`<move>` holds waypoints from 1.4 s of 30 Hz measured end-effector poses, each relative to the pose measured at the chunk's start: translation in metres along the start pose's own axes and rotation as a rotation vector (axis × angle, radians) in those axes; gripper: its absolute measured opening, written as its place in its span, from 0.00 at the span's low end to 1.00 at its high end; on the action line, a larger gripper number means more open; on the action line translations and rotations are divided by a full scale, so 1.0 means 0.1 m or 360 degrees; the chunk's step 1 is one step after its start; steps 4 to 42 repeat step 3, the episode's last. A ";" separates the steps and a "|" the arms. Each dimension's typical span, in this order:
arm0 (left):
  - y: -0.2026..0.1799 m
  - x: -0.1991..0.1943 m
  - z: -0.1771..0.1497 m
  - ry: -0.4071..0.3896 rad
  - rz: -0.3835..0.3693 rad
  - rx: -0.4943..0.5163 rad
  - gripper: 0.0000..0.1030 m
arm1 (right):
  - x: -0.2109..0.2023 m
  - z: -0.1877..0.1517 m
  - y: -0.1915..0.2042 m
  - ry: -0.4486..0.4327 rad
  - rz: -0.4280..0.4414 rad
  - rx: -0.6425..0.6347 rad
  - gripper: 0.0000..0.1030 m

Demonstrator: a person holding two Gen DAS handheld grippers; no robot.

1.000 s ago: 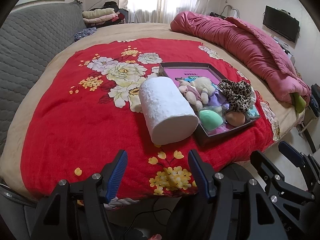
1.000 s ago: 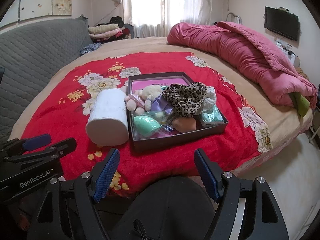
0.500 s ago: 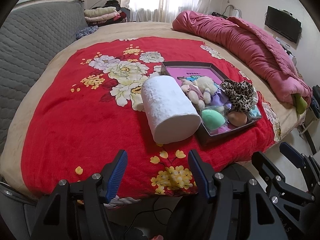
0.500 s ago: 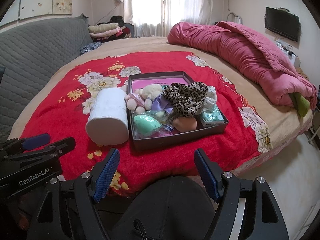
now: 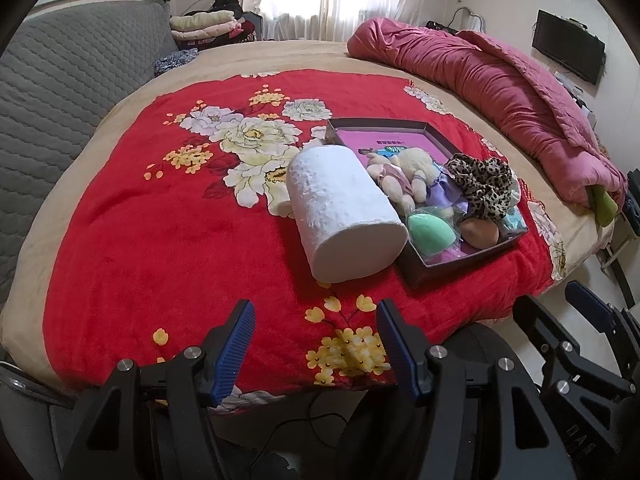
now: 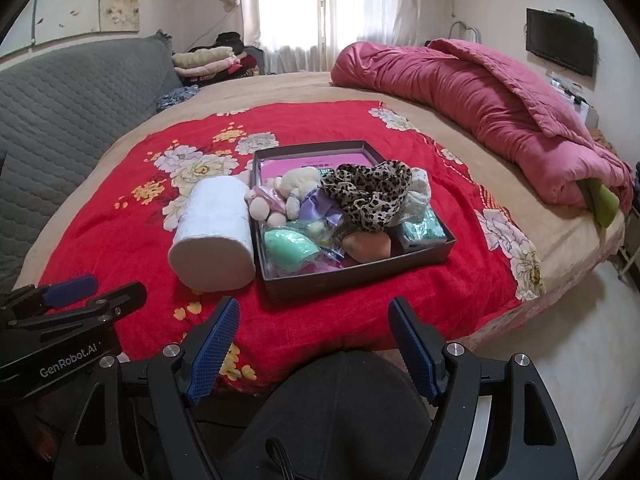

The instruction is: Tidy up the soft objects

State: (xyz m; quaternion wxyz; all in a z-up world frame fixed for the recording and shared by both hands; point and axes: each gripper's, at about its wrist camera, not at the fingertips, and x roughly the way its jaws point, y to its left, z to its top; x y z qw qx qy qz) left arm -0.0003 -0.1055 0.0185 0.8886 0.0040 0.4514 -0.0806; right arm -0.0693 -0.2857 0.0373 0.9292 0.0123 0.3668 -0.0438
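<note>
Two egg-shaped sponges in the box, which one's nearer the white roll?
The mint-green sponge, at the box's corner beside the white roll; the tan sponge lies further right.

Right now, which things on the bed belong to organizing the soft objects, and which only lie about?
For the job: white roll, dark box, plush toy, leopard cloth, green sponge.
Only lying about: pink quilt, folded clothes, television.

I see a white towel roll (image 6: pixel 212 236) lying on its side on the red flowered blanket (image 6: pixel 120 220), flat end toward me, touching the left wall of a dark shallow box (image 6: pixel 356 270). Inside, from nine to three o'clock: a cream plush toy (image 6: pixel 288 192), a leopard-print cloth (image 6: pixel 370 192) heaped on top, a mint sponge (image 6: pixel 290 248) and a tan sponge (image 6: pixel 368 246) nearest me.
</note>
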 end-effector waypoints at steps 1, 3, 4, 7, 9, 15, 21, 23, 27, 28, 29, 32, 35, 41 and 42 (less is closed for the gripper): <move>0.01 0.00 0.00 0.0003 -0.0001 -0.0003 0.60 | 0.00 0.00 0.00 0.0003 0.0001 0.0000 0.75; 0.04 0.03 -0.02 0.0016 -0.0003 -0.0016 0.60 | -0.01 0.02 -0.01 -0.0018 -0.0002 -0.0009 0.75; 0.04 0.03 -0.02 0.0016 -0.0003 -0.0016 0.60 | -0.01 0.02 -0.01 -0.0018 -0.0002 -0.0009 0.75; 0.04 0.03 -0.02 0.0016 -0.0003 -0.0016 0.60 | -0.01 0.02 -0.01 -0.0018 -0.0002 -0.0009 0.75; 0.04 0.03 -0.02 0.0016 -0.0003 -0.0016 0.60 | -0.01 0.02 -0.01 -0.0018 -0.0002 -0.0009 0.75; 0.04 0.03 -0.02 0.0016 -0.0003 -0.0016 0.60 | -0.01 0.02 -0.01 -0.0018 -0.0002 -0.0009 0.75; 0.04 0.03 -0.02 0.0016 -0.0003 -0.0016 0.60 | -0.01 0.02 -0.01 -0.0018 -0.0002 -0.0009 0.75; 0.04 0.03 -0.02 0.0016 -0.0003 -0.0016 0.60 | -0.01 0.02 -0.01 -0.0018 -0.0002 -0.0009 0.75; 0.04 0.03 -0.02 0.0016 -0.0003 -0.0016 0.60 | -0.01 0.02 -0.01 -0.0018 -0.0002 -0.0009 0.75; 0.04 0.03 -0.02 0.0016 -0.0003 -0.0016 0.60 | -0.01 0.02 -0.01 -0.0018 -0.0002 -0.0009 0.75; 0.04 0.03 -0.02 0.0016 -0.0003 -0.0016 0.60 | -0.01 0.02 -0.01 -0.0018 -0.0002 -0.0009 0.75; 0.04 0.03 -0.02 0.0016 -0.0003 -0.0016 0.60 | -0.01 0.02 -0.01 -0.0018 -0.0002 -0.0009 0.75; 0.04 0.03 -0.02 0.0016 -0.0003 -0.0016 0.60 | -0.01 0.02 -0.01 -0.0018 -0.0002 -0.0009 0.75; 0.04 0.03 -0.02 0.0016 -0.0003 -0.0016 0.60 | -0.01 0.02 -0.01 -0.0018 -0.0002 -0.0009 0.75; 0.04 0.03 -0.02 0.0016 -0.0003 -0.0016 0.60 | -0.01 0.02 -0.01 -0.0018 -0.0002 -0.0009 0.75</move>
